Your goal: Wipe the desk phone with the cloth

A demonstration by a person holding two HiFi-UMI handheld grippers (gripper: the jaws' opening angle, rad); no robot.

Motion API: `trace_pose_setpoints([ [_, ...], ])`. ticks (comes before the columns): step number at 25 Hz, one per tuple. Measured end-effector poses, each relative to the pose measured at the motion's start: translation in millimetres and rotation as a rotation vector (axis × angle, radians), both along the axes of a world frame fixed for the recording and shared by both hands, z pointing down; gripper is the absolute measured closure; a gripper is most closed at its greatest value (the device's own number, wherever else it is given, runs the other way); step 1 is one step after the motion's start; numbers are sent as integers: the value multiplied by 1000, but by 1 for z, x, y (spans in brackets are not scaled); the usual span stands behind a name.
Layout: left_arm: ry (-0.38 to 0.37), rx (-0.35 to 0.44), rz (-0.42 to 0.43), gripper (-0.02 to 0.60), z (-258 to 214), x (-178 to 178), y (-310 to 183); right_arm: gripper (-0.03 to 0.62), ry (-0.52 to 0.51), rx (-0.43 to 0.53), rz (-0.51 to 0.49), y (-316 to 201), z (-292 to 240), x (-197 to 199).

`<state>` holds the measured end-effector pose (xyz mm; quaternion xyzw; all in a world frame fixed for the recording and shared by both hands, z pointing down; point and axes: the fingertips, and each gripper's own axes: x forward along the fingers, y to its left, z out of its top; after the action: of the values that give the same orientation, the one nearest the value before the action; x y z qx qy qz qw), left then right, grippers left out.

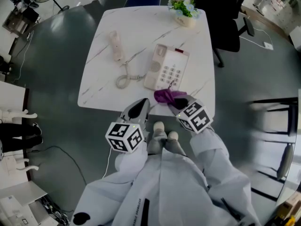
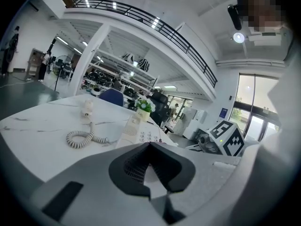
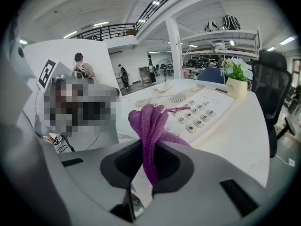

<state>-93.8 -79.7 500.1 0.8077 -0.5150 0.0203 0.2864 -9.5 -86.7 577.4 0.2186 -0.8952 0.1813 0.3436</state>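
Right gripper view: right gripper [image 3: 149, 175] pinched on the bunched purple knitted cloth [image 3: 149, 121] at the near edge of the cream push-button desk phone [image 3: 207, 102], left gripper [image 2: 150, 187] closed and empty just short of the phone, so wiping looks barely started, next I'd drag it over the keys [image 3: 195, 119].

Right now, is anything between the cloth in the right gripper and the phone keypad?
Nothing visible. The right gripper holds the purple cloth at the desk phone's near edge, with the keypad straight ahead. The handset and coiled cord lie left of the phone, and the flower pot stands beyond it.
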Motion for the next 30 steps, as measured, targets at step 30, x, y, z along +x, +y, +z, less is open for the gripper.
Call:
trace_pose_setpoints([
  [30,-70,198,-40,583,-72,9,3,553,-508,220,240,-15,-118,32],
])
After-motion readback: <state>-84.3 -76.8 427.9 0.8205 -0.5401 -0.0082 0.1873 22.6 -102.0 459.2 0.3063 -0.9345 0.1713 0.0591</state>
